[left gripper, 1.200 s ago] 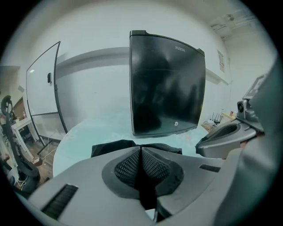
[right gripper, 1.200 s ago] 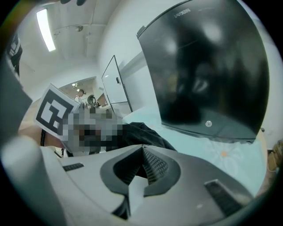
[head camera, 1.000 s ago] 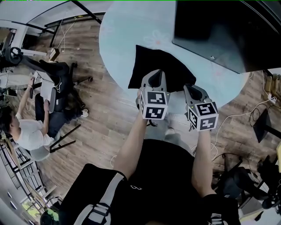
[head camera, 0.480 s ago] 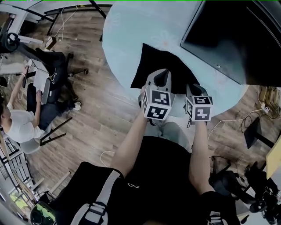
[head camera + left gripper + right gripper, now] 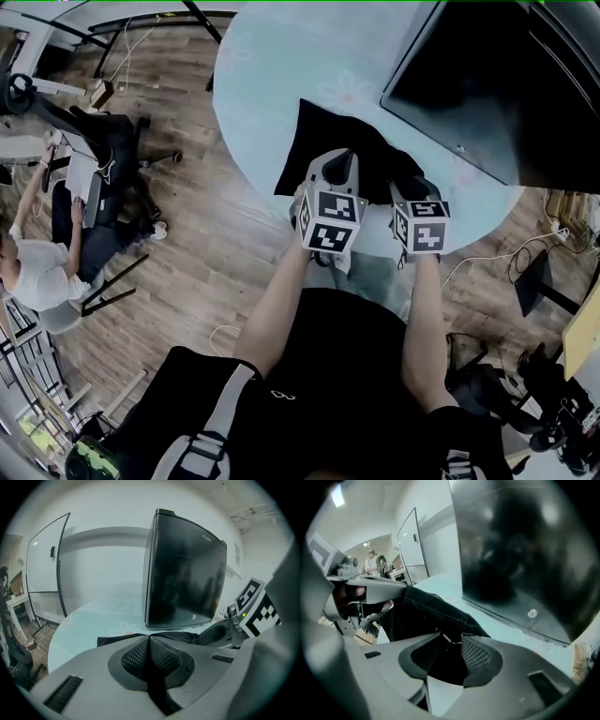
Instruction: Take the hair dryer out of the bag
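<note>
A person stands at a round, pale blue-green desk [image 5: 267,66] with a smooth, glossy top and faint flower prints. On it, close to the near edge, lies a flat, soft black cloth bag [image 5: 323,131] with stitched seams. The hair dryer is not visible; it is probably inside the bag.

The left hand-held gripper [image 5: 150,638] is clenched, its mesh-textured pads pressed together at the bag's near edge. Whether a fold of cloth is nipped between them is unclear. The jaws of the right hand-held gripper [image 5: 451,637] have just been opening and stand released, with black cloth and a small metal piece [image 5: 446,639], perhaps a zip pull, between the tips but not pressed.

Risks from here: the cloth is limp and thin, so the open jaws may close on fabric alone and miss the metal piece. The bag sits near the desk's edge on a slick surface, so a pull toward the person could slide it off. A large black flat screen [image 5: 487,75] stands just behind it, so a wide lift could knock it.
</note>
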The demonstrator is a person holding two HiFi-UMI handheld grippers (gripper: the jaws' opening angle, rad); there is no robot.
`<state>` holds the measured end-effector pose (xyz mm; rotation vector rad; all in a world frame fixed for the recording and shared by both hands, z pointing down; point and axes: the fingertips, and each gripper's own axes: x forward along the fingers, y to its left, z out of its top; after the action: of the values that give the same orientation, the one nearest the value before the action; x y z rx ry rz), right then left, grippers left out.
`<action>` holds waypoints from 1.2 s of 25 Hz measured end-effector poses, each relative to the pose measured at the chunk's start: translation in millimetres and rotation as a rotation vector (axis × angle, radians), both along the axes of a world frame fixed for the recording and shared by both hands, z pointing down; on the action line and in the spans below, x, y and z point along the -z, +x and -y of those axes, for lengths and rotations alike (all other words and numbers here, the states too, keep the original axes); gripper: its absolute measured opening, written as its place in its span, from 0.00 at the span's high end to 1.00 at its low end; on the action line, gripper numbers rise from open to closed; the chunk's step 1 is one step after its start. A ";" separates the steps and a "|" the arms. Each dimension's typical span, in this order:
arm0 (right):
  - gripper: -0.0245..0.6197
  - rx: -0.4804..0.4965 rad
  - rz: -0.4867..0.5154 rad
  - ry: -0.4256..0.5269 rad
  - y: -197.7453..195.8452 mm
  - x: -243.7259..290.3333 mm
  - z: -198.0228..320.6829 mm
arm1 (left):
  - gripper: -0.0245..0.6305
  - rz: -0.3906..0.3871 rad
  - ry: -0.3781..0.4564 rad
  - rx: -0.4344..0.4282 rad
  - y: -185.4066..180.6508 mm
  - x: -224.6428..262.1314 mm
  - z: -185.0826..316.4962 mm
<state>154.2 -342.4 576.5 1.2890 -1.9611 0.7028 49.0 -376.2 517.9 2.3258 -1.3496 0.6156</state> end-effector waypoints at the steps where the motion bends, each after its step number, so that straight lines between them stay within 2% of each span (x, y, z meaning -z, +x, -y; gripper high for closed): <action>1: 0.72 0.004 -0.003 -0.010 1.1 -2.3 1.1 | 0.93 -0.004 0.001 0.003 0.4 -0.4 1.9; 4: 0.65 0.017 -0.004 -0.047 3.2 -10.9 3.3 | 0.92 -0.029 0.013 0.003 3.6 -0.2 6.7; 10: 0.65 -0.016 0.033 -0.105 13.1 -26.7 15.3 | 0.92 -0.029 -0.001 0.015 3.9 -7.9 19.7; 15: 0.63 -0.026 0.149 -0.146 14.1 -30.3 20.6 | 0.92 -0.046 -0.011 0.023 5.7 -12.3 30.7; 16: 0.65 -0.046 0.182 -0.147 15.2 -30.2 21.8 | 0.92 -0.047 -0.012 0.022 6.0 -13.4 32.4; 17: 0.72 -0.068 0.214 -0.146 16.7 -30.4 23.2 | 0.92 -0.046 -0.014 0.022 6.2 -14.9 33.8; 19: 0.72 -0.096 0.252 -0.158 19.1 -32.8 25.5 | 0.92 -0.044 -0.020 0.024 6.3 -17.7 36.8; 24: 0.74 -0.103 0.259 -0.205 16.5 -43.2 29.7 | 0.91 -0.039 -0.022 0.019 6.3 -20.4 41.0; 28: 0.79 -0.102 0.271 -0.221 10.7 -47.5 33.5 | 0.82 0.021 0.014 -0.056 -1.2 -22.5 36.0; 30: 0.85 -0.115 0.270 -0.224 10.5 -48.9 35.5 | 0.78 0.009 0.007 -0.080 -3.8 -23.5 30.9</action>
<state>164.7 -377.8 625.4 1.2266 -1.9582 1.1714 45.2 -407.2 541.3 2.3953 -1.2703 0.6473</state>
